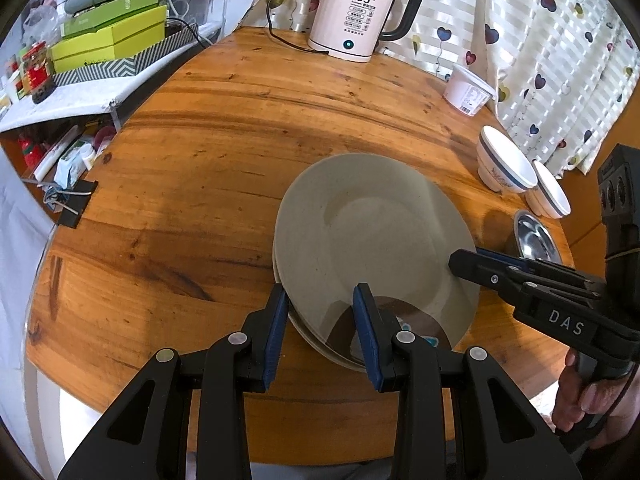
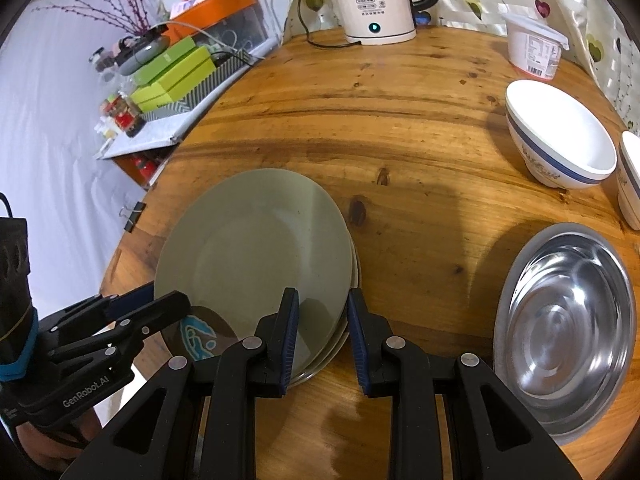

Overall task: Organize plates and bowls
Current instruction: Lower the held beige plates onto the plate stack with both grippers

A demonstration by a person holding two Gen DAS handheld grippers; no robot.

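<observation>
On a round wooden counter [image 1: 208, 208], a person works two handheld grippers around a stack of grey-green plates [image 2: 252, 260], the top plate sitting slightly askew over those beneath. The left gripper [image 1: 320, 332] has its blue-padded fingers spread, straddling the near rim of the stack without clamping it. The right gripper [image 2: 323, 340] approaches from the other side, its fingers likewise parted with the plate edge between them. Neither has closed on anything.

The step in hand appears to be squaring or lifting the top plate. The next move likely calls for one pair of fingers to close on the rim, with the plate kept level so it does not slide off.

Two white bowls [image 2: 560, 140] with blue bands stand well apart at the far right edge, with a steel bowl [image 2: 568, 328] nearer, just beside the right gripper. These probably remain to be nested. An electric kettle [image 1: 352, 16] and a white tub [image 1: 468, 92] sit at the back, clear of the work. The two grippers crowd the same stack and could collide.
</observation>
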